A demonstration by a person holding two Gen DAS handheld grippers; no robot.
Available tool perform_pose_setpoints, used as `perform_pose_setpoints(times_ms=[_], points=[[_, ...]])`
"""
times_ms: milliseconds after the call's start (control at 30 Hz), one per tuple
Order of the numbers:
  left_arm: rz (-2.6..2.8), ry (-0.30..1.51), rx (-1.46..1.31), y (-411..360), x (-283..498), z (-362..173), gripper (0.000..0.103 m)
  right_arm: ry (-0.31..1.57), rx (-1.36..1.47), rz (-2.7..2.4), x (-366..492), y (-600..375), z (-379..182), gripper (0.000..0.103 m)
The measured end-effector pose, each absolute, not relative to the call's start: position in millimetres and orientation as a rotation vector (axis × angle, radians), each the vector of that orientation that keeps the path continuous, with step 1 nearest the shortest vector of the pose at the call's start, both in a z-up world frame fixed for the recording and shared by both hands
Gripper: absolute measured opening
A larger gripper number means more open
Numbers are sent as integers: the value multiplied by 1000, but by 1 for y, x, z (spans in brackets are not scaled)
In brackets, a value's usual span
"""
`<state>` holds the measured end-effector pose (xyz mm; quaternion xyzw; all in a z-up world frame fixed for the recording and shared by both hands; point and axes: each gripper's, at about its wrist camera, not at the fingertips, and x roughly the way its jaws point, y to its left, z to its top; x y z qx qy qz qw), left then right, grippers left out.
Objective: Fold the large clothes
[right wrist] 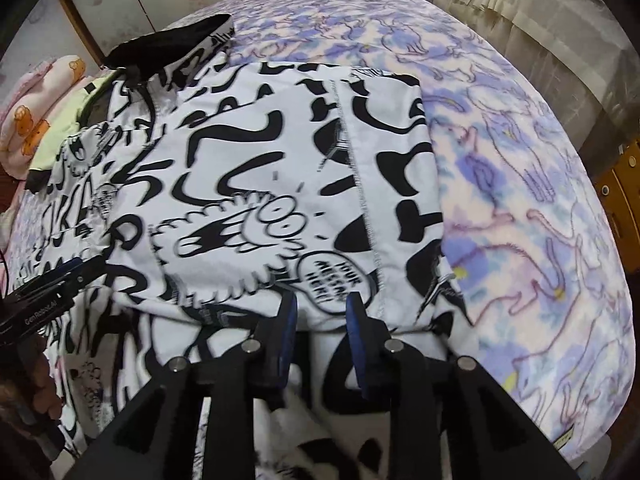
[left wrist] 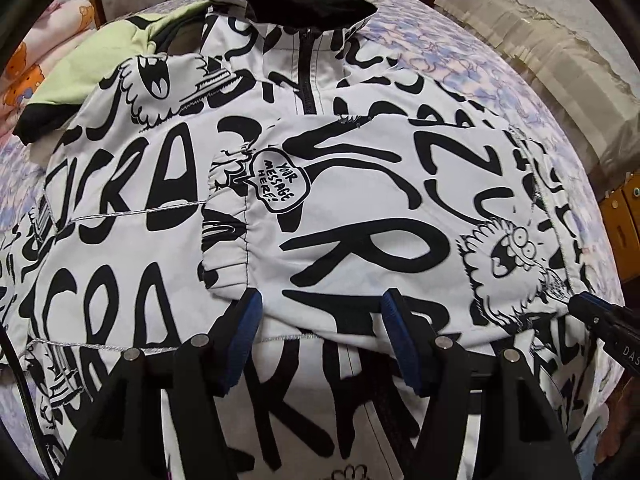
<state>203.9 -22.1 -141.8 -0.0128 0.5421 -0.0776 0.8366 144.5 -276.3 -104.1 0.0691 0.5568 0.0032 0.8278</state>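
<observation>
A white jacket (left wrist: pixel 360 208) with black graffiti lettering lies front up on the bed, its black collar (left wrist: pixel 288 0) at the far end. One sleeve is folded across the chest, its gathered cuff (left wrist: pixel 224 232) near the middle. My left gripper (left wrist: pixel 320 316) hovers open over the sleeve's near edge, nothing between its blue pads. In the right wrist view my right gripper (right wrist: pixel 322 308) stands narrowly open at the folded edge of the jacket (right wrist: pixel 260 184), the pads not pressing cloth. Each gripper shows in the other's view: the right gripper (left wrist: pixel 600 316), the left gripper (right wrist: pixel 52 280).
A purple and pink flowered blanket (right wrist: pixel 520 200) covers the bed. A pale green garment (left wrist: pixel 120 48) and a pink bear-print blanket (left wrist: pixel 24 60) lie at the far left. Beige fabric (left wrist: pixel 540 40) and wooden drawers (left wrist: pixel 624 220) stand to the right. A hand (right wrist: pixel 36 384) holds the left gripper.
</observation>
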Motion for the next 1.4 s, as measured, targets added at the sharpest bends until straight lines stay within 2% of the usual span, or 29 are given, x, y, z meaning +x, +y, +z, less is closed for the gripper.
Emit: perform_pose_setpoints(times_ms=[500, 900, 1167, 1400], points=[[-268, 1147, 34, 10, 138, -106, 61, 1170, 128, 64, 100, -220, -78, 25], [-153, 1165, -8, 140, 80, -86, 61, 1175, 125, 129, 71, -138, -71, 25], [-77, 1189, -301, 257, 58, -77, 63, 1128, 57, 243, 72, -55, -43, 25], [6, 1199, -624, 338, 44, -103, 64, 1112, -1, 335, 73, 8, -30, 25]])
